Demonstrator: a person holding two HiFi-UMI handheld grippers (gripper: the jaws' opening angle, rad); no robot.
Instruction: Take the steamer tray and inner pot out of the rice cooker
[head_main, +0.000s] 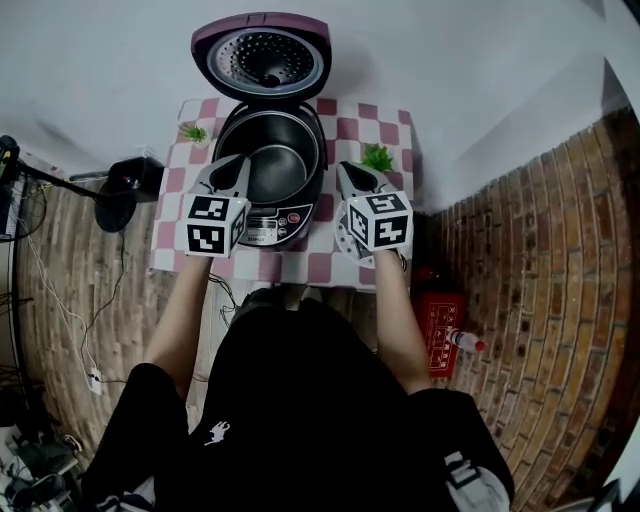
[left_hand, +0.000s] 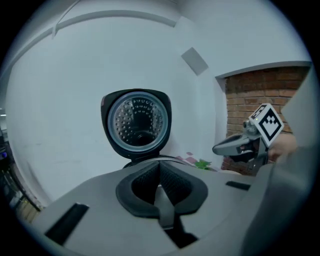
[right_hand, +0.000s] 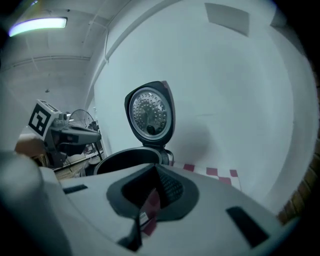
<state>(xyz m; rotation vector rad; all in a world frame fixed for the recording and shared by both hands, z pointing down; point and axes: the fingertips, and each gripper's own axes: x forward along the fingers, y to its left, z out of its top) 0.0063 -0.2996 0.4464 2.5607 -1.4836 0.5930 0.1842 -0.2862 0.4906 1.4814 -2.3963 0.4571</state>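
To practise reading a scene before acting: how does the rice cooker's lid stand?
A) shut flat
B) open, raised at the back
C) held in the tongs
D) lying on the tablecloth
B: the lid stands raised behind the rice cooker, its perforated inner face showing.

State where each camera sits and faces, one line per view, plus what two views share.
Head view: on the head, facing steeply down at the rice cooker; forearms, left gripper, right gripper show.
Left gripper view: on that gripper, facing the raised lid; its shut jaws show.
Right gripper view: likewise, its own shut jaws below.
Shared: both gripper views show the lid.
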